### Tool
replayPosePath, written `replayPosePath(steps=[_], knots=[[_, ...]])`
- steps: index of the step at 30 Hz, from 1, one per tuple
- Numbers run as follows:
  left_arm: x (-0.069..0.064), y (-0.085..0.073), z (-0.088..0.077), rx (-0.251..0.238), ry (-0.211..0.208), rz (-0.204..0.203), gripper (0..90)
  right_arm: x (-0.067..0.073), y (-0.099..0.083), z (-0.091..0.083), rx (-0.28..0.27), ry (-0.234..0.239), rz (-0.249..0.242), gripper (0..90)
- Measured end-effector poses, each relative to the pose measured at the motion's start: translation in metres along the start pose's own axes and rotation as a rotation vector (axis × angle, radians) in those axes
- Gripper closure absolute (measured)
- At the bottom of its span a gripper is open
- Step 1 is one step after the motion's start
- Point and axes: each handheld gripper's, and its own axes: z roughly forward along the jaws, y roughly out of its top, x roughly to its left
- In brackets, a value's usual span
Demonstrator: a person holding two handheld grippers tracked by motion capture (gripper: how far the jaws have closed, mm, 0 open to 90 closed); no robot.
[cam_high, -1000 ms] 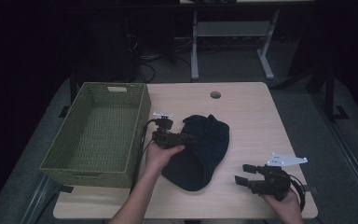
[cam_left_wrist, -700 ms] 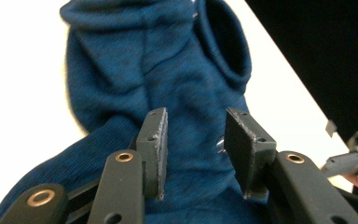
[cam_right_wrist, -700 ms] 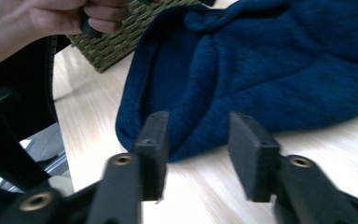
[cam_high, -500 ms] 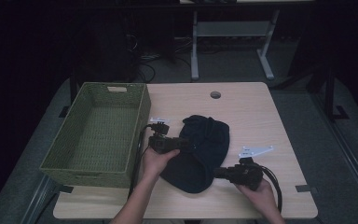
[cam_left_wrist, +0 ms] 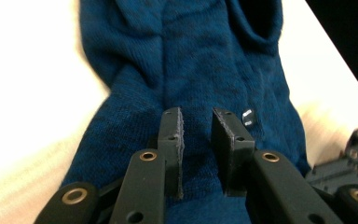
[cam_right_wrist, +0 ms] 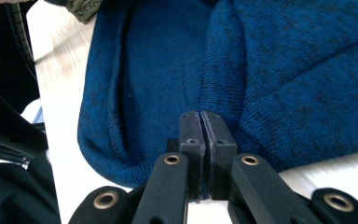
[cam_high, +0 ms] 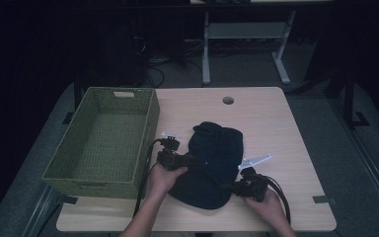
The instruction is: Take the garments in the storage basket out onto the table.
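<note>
Both hands lie low on the surface (cam_high: 276, 118), reaching in from six o'clock. The left gripper (cam_left_wrist: 196, 125), at the blue garment's (cam_high: 212, 163) nine o'clock edge, has just been closing, a gap left over the cloth. The right gripper (cam_right_wrist: 200, 122), at its five o'clock hem, is clamped on the cloth.

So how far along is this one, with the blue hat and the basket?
Early. The green basket holds nothing, and the blue knit hat lies on the table. In hand: the right tool is shut on the hat's edge; the left tool, jaws just closing, straddles a fold without pinching. Lifting and moving it are probably left.
</note>
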Motion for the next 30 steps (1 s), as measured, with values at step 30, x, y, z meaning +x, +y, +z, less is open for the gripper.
replayPosePath(steps=[30], knots=[[-0.009, -0.046, -0.014, -0.039, -0.089, 0.018, 75.5, -0.015, -0.011, -0.037, -0.025, 0.015, 0.026, 82.0]])
